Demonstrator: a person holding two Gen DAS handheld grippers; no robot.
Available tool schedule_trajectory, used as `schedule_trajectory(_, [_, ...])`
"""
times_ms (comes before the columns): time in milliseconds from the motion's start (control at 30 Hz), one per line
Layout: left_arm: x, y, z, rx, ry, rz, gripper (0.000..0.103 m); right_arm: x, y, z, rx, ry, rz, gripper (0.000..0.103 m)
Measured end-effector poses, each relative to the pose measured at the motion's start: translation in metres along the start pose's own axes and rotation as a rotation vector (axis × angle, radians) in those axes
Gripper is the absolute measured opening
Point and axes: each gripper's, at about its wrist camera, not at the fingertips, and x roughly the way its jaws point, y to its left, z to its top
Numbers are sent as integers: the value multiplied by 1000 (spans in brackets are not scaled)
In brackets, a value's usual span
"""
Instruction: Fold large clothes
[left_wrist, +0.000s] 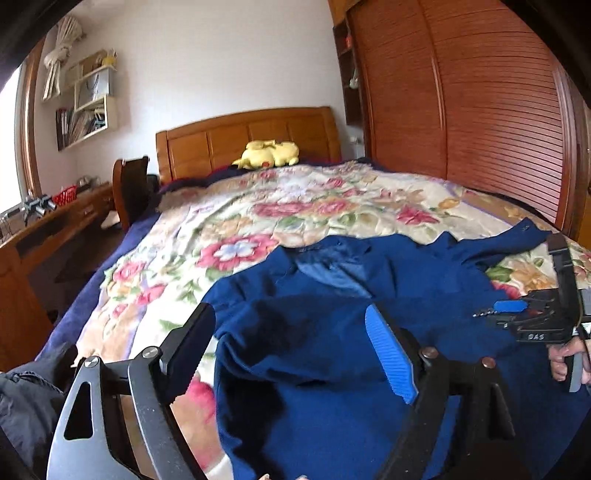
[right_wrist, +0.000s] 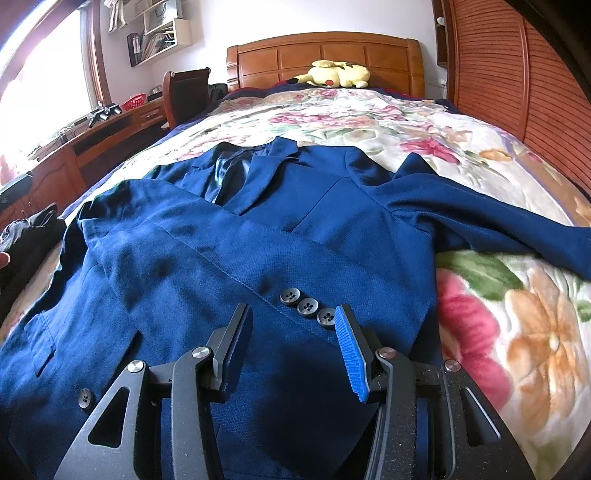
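Blue jacket (right_wrist: 258, 229) spread flat on the floral bedspread (right_wrist: 517, 314). Left gripper (left_wrist: 291, 350) above its near folded sleeve, fingers wide apart — empty. Right gripper (right_wrist: 291, 347) half-spread over the cuff buttons (right_wrist: 307, 305) — pinching nothing visible.

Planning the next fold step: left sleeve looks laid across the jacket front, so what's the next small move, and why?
Probably take the right hand-held gripper to the right sleeve, which lies spread out over the floral blanket, and fold it across the blue jacket. Both hand-held grippers are open and hold nothing.
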Motion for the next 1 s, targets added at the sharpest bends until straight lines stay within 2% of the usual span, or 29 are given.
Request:
schedule_trajectory(200, [-4, -10, 4, -13, 8, -2, 91, 0, 0, 0, 1, 0, 1, 48])
schedule_trajectory(367, [-11, -19, -6, -60, 13, -54, 91, 0, 0, 0, 0, 0, 0, 48])
schedule_trajectory(667, [-13, -40, -30, -163, 39, -30, 91, -1, -1, 0, 6, -8, 1, 48])
schedule_trajectory(1000, [-13, -59, -46, -107, 43, 1, 91, -1, -1, 0, 0, -2, 2, 48])
